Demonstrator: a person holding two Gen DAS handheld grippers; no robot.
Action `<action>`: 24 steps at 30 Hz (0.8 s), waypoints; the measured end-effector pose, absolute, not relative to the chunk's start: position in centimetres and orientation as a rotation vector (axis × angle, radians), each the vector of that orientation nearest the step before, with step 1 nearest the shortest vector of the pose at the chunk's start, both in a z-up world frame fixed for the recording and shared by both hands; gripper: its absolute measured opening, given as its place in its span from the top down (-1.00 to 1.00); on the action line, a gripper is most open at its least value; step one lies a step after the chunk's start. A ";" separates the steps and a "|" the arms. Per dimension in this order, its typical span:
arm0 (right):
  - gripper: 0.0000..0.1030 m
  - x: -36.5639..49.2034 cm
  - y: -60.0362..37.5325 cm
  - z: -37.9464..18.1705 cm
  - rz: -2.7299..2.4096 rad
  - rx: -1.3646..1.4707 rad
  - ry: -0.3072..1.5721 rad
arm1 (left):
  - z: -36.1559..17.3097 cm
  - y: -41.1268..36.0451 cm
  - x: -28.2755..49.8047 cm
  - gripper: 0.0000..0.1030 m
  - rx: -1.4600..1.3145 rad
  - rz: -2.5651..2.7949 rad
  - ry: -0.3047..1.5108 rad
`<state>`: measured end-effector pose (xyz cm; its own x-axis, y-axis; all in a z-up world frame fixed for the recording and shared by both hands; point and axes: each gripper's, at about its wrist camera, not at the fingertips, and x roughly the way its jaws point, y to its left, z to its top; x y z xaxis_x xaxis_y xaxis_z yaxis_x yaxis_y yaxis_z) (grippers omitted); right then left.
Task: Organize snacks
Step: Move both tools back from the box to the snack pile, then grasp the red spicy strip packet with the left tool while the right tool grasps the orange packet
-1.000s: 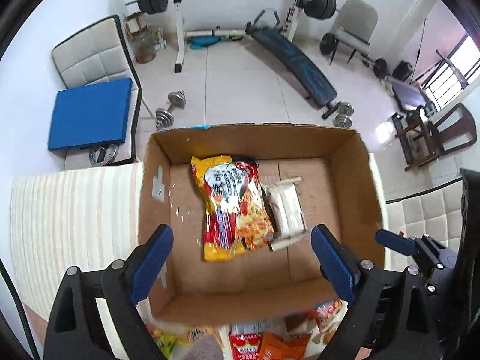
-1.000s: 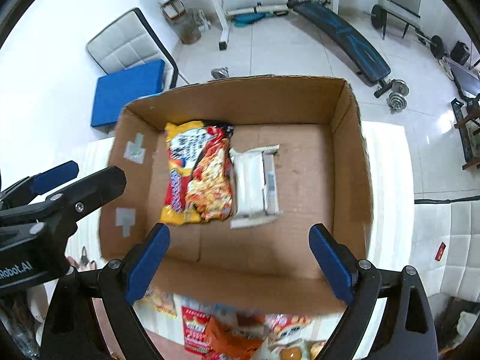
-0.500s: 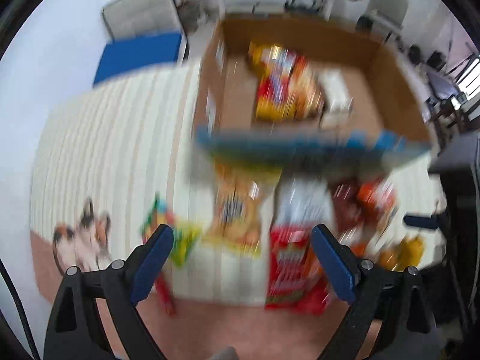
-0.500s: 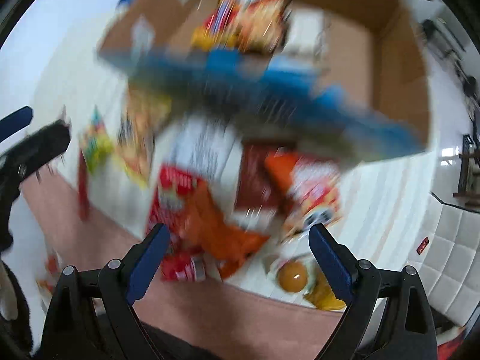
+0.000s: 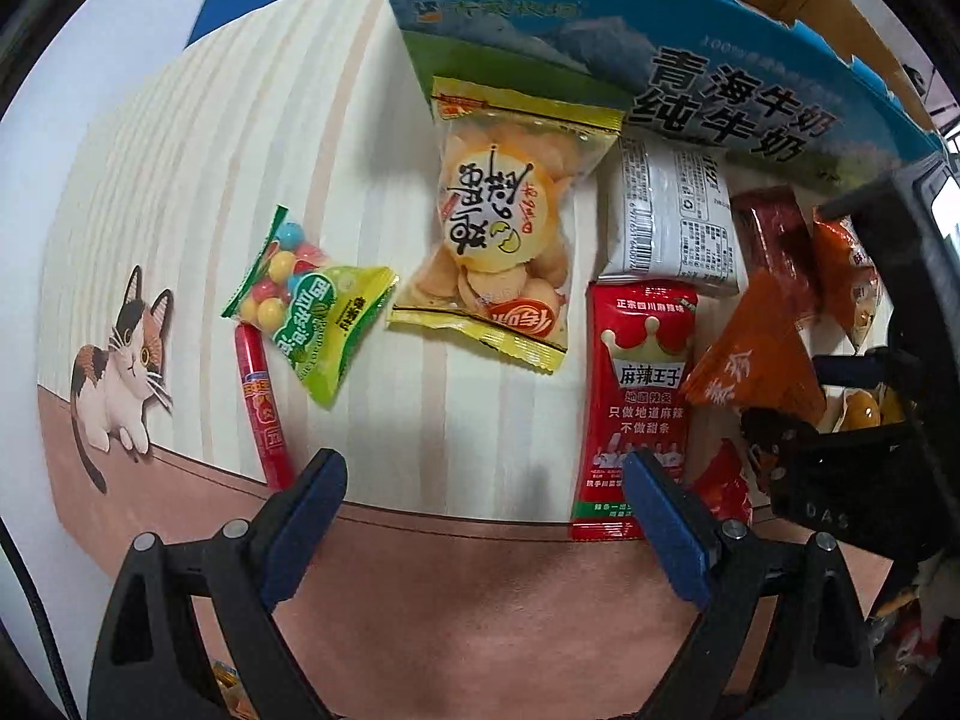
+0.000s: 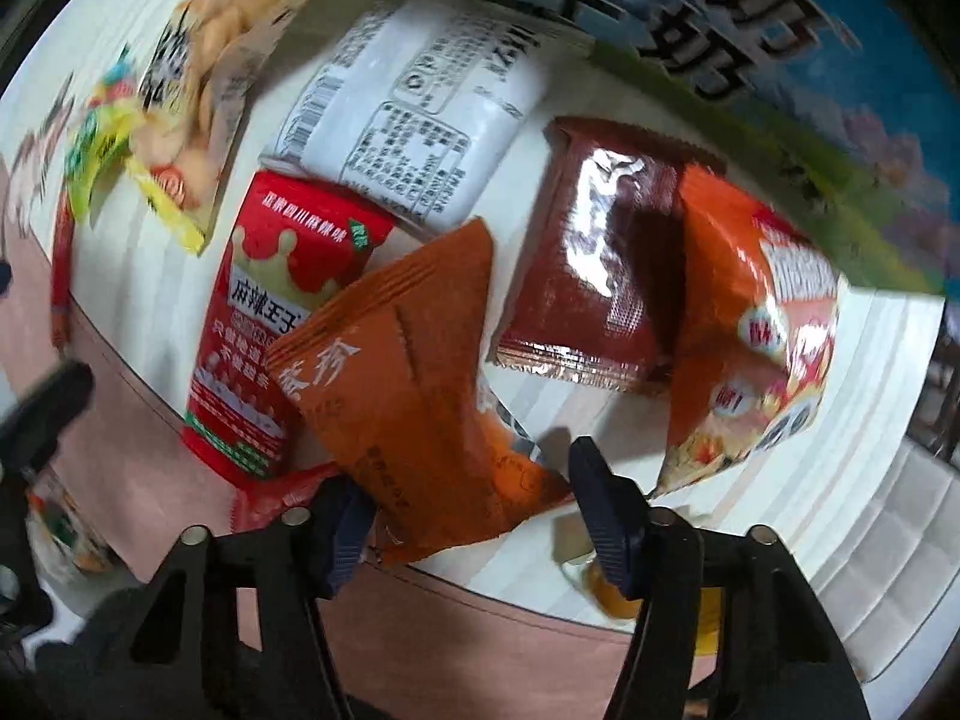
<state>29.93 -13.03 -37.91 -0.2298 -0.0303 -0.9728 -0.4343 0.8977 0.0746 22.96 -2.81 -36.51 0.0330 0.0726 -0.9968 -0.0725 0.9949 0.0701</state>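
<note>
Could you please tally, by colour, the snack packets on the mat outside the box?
Red: 3 (sausage stick, spicy-strip packet, part-hidden packet)
Dark red: 1 (foil packet)
Orange: 2 (triangular packet, chip bag)
Yellow: 2 (cracker bag, small pack)
Green: 1 (candy bag)
White: 1 (white packet)
Total: 10

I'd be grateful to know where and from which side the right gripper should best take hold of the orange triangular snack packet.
Probably at its near, lower corner, coming from the table's front edge. The orange triangular packet lies tilted over the red spicy-strip packet, its near end lifted toward the right gripper, whose open jaws already straddle that end. Its flat, crimped edge there should suit a pinch.
</note>
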 end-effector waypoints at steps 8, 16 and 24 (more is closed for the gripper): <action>-0.05 29.0 -20.4 -37.6 0.198 0.004 1.857 | -37.4 -4.5 23.8 -0.83 0.019 0.061 1.561; -0.04 27.2 -27.6 -37.6 0.098 0.269 1.862 | -39.6 -7.5 25.2 -0.83 0.008 -0.005 1.635; -0.16 27.7 -31.2 -37.4 0.092 0.287 1.875 | -43.3 -11.0 26.0 -0.79 0.073 -0.039 1.714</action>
